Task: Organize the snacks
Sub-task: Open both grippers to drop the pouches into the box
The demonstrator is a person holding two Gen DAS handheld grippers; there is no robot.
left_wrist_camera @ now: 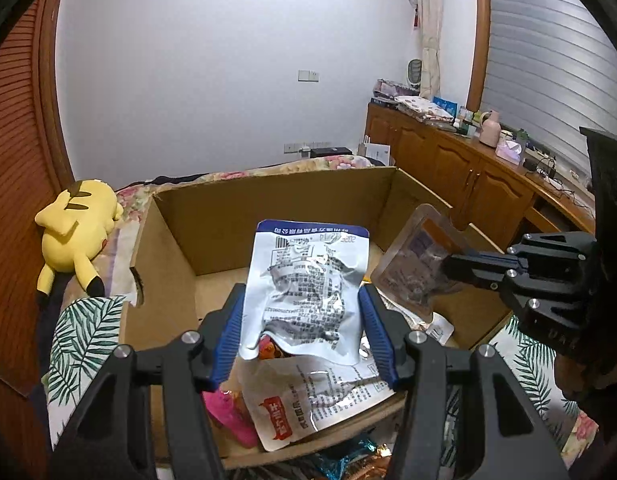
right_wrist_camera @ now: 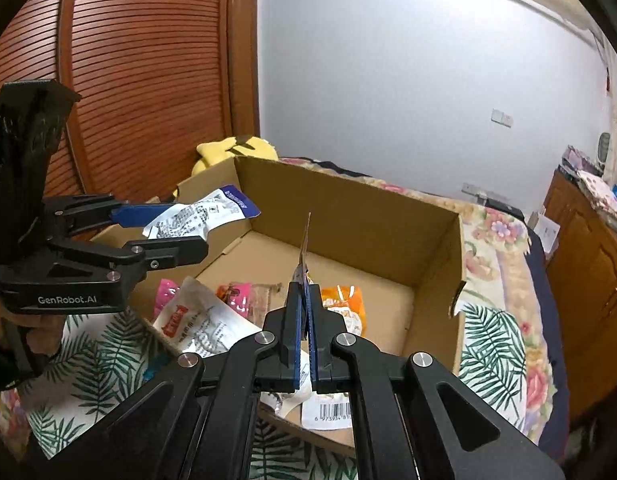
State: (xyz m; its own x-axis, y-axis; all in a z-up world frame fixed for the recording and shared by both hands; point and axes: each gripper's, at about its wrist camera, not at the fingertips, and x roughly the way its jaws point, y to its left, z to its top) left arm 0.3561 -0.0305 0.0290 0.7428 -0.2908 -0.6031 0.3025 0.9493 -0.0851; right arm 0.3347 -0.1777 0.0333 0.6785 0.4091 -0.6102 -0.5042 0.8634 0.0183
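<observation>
An open cardboard box (left_wrist_camera: 212,220) sits on the bed; it also shows in the right wrist view (right_wrist_camera: 348,216). My left gripper (left_wrist_camera: 302,320) is shut on a white snack packet with a blue top edge (left_wrist_camera: 304,284) and holds it above the box's near side; the same packet shows in the right wrist view (right_wrist_camera: 196,220). My right gripper (right_wrist_camera: 306,304) is shut on a thin brownish clear packet (right_wrist_camera: 305,248), seen edge-on, above the box; in the left wrist view this packet (left_wrist_camera: 416,256) hangs at the right. Several snack packets (right_wrist_camera: 200,320) lie on the box floor.
A yellow plush toy (left_wrist_camera: 78,232) lies left of the box by the wooden louvred wardrobe (right_wrist_camera: 128,60). A leaf-print cloth (right_wrist_camera: 492,344) and floral bedding (right_wrist_camera: 504,232) surround the box. Wooden cabinets with clutter (left_wrist_camera: 468,168) stand at the right.
</observation>
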